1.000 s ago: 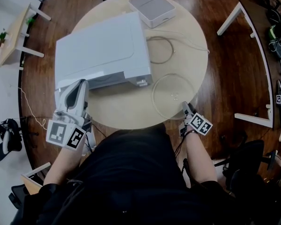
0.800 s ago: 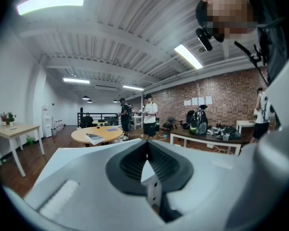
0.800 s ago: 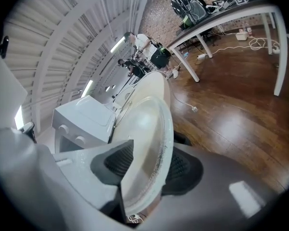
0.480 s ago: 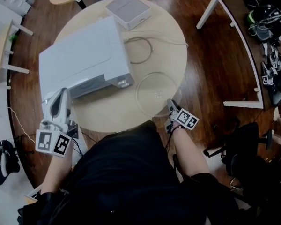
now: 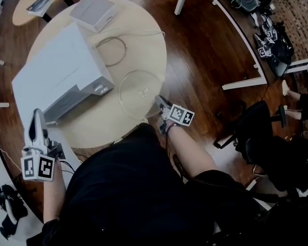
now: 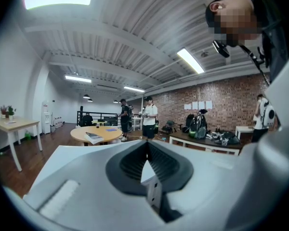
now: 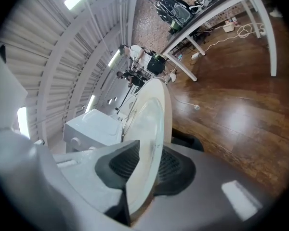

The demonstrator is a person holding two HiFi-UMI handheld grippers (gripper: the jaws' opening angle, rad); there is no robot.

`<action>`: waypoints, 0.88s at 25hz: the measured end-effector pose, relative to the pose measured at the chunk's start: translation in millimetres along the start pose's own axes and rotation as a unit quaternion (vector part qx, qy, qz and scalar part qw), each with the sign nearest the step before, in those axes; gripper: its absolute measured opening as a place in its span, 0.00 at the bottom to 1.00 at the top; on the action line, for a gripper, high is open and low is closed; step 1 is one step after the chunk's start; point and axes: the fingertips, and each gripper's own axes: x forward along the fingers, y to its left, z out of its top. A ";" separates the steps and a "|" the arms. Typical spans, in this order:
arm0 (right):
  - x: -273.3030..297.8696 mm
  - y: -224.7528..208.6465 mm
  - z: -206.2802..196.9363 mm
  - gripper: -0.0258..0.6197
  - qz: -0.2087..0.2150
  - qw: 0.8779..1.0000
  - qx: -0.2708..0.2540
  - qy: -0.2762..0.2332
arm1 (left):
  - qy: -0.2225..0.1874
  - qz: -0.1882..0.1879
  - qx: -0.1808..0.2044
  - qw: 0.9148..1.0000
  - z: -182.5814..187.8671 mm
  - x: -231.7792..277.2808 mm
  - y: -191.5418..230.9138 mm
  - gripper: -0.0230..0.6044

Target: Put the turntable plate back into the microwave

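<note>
One turntable plate (image 5: 138, 90), between closing right gripper (image 5: 160, 102)

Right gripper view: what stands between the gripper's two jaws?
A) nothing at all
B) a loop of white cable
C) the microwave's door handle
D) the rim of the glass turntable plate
D: the rim of the glass turntable plate stands edge-on between the pads of the right gripper, whose jaws have just been closing on it.

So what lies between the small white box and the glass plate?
In the head view, a thin loop, perhaps cable, lies on the tabletop between box and glass plate.
</note>
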 end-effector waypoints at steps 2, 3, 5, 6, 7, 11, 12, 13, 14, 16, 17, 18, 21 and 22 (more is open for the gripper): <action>-1.5 5.5 2.6 0.17 0.012 1.000 0.009 -0.006 | -0.002 -0.002 -0.015 1.000 1.4 0.3 0.8 0.05; -1.9 8.2 3.8 0.16 0.017 1.000 0.014 -0.009 | -0.004 -0.003 -0.020 1.000 2.4 0.9 1.1 0.05; -1.0 13.4 4.9 0.15 0.026 0.999 0.026 -0.014 | -0.006 -0.004 -0.021 1.000 4.3 1.3 1.5 0.05; -0.9 14.7 5.0 0.14 0.030 0.999 0.032 -0.015 | -0.008 -0.005 -0.020 1.000 4.5 1.2 0.9 0.05; -2.7 13.3 5.6 0.14 0.031 0.999 0.036 -0.017 | -0.011 -0.007 -0.019 1.000 3.4 1.4 -1.2 0.05; -23.2 -7.3 17.0 0.12 0.012 0.999 0.032 -0.033 | -0.018 -0.019 -0.027 0.999 -5.1 4.4 -17.0 0.05; -22.6 -3.6 18.5 0.12 0.020 0.998 0.043 -0.038 | -0.018 -0.018 -0.028 0.999 -4.7 3.8 -17.0 0.05; -20.6 1.8 18.8 0.11 0.029 0.997 0.055 -0.041 | -0.018 -0.016 -0.028 0.999 -3.8 2.6 -15.2 0.05; -19.3 6.2 18.6 0.11 0.035 0.996 0.064 -0.045 | -0.018 -0.015 -0.029 0.999 -3.1 1.2 -12.9 0.05; -19.6 11.3 19.0 0.10 0.039 0.995 0.072 -0.051 | -0.018 -0.014 -0.030 0.999 -2.8 -0.8 -10.2 0.05; -20.3 12.6 19.8 0.10 0.041 0.995 0.074 -0.054 | -0.019 -0.014 -0.031 0.999 -2.9 -1.6 -9.8 0.05; -21.0 13.5 20.8 0.10 0.042 0.995 0.076 -0.057 | -0.020 -0.014 -0.032 0.999 -3.2 -2.5 -9.4 0.05; -22.9 15.0 23.7 0.09 0.044 0.994 0.082 -0.065 | -0.023 -0.012 -0.035 0.999 -3.6 -6.7 -7.0 0.05; -22.8 15.3 24.8 0.09 0.044 0.993 0.086 -0.068 | -0.025 -0.010 -0.036 0.999 -3.6 -8.0 -5.5 0.05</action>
